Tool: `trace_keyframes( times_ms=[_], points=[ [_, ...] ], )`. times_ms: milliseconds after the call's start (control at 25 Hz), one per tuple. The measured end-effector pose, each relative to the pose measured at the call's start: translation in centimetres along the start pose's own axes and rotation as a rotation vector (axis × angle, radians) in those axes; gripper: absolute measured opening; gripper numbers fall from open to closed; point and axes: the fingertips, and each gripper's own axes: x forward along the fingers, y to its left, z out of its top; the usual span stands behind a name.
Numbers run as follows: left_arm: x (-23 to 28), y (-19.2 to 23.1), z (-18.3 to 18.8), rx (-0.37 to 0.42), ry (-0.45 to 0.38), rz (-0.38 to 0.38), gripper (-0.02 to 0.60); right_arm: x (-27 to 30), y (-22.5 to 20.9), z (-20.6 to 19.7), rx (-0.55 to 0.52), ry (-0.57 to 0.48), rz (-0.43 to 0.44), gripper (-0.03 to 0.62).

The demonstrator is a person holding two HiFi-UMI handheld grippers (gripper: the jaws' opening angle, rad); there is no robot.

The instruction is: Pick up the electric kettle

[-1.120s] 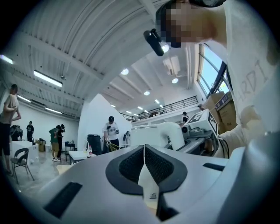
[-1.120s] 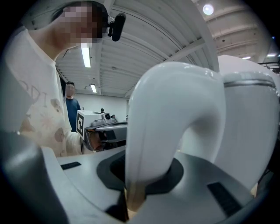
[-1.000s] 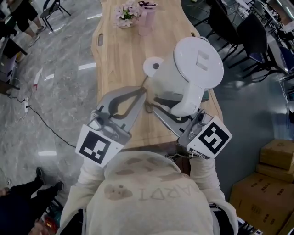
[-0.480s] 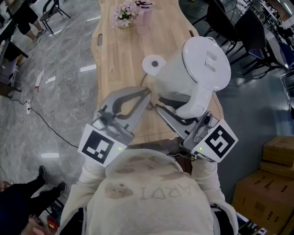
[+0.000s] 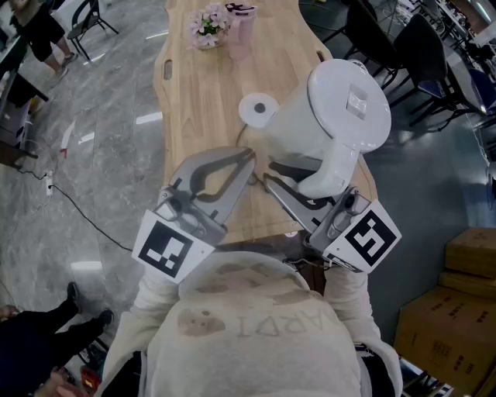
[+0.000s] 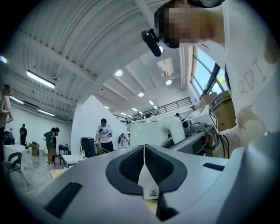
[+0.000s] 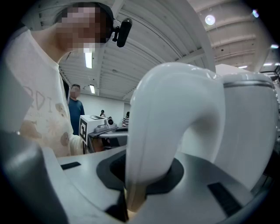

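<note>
Found the right gripper (image 7: 134, 186) clamped on the curved white plastic handle (image 7: 170, 109) of the white electric kettle (image 7: 251, 122), dark pads pressed to the handle's lower end from both sides. Could not see the jaw tips in that gripper's own view: hidden behind the handle, with the kettle's body cut off at the right edge. Saw the same grip in the head view, the right gripper (image 5: 273, 183) reaching in under the handle (image 5: 329, 174). Found the left gripper (image 6: 144, 151) with jaws closed pad to pad, gripping nothing. Made out only part of the kettle (image 6: 146, 131) beyond those closed jaws. Placed the left gripper (image 5: 246, 159) just beside the kettle's body in the head view; could not tell whether touching or apart. Saw the kettle (image 5: 325, 116) up in the air, tilted, lifted off its round white base (image 5: 258, 107) on the long pale wooden table (image 5: 198, 85). Could not see the kettle's underside or spout. Noted a small bunch of pink flowers (image 5: 205, 22) and a pale pink cup (image 5: 242, 31) at the table's far end, well apart from the kettle.
</note>
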Motion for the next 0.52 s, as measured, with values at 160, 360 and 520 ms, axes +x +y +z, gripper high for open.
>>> trace_keyframes(
  times_ms=[160, 360, 520],
  points=[
    [-0.03, -0.09, 0.06, 0.002, -0.002, 0.000, 0.015, -0.02, 0.06, -0.18, 0.003, 0.005, 0.003, 0.057],
    [0.03, -0.09, 0.09, 0.008, 0.002, -0.002, 0.015, -0.05, 0.08, -0.07, 0.006, 0.000, 0.006, 0.057],
    [0.10, -0.01, 0.08, 0.005, 0.002, -0.004, 0.015, 0.13, -0.02, -0.05, -0.002, 0.006, 0.006, 0.057]
  ],
)
